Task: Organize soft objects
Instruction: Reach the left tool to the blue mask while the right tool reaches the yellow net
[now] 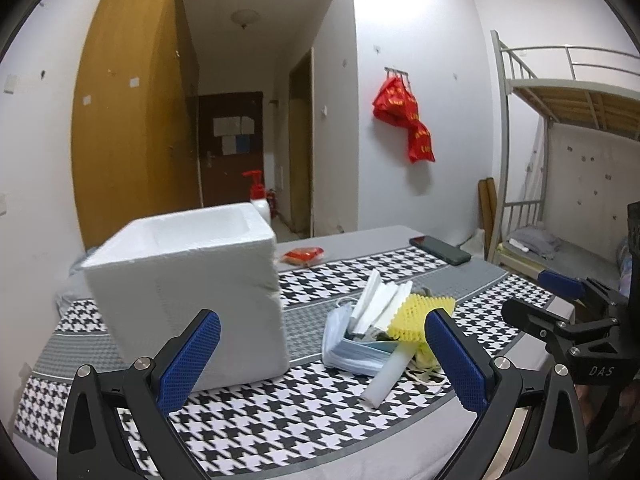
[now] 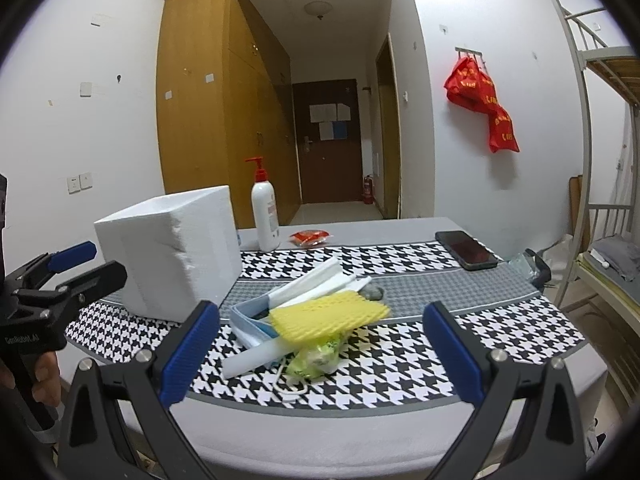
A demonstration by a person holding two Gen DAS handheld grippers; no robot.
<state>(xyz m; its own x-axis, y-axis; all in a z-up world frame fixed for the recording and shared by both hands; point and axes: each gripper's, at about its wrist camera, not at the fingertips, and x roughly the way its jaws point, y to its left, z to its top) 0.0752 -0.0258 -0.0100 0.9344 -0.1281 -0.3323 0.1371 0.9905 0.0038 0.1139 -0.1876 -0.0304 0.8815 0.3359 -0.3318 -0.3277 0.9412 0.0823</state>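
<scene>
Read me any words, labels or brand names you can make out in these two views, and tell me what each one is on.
"DAS": on the body of the right gripper, seen from the left wrist.
"GenRobot.AI": on the body of the left gripper, seen from the right wrist; small, partly blurred.
Yellow characters on the red bags: too blurred.
Pump bottle label and door papers: unreadable.

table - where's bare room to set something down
Free: the near cloth strip between the pile and the table edge, and the right side below the phone. Crowded: the middle, from foam box to pile.
</scene>
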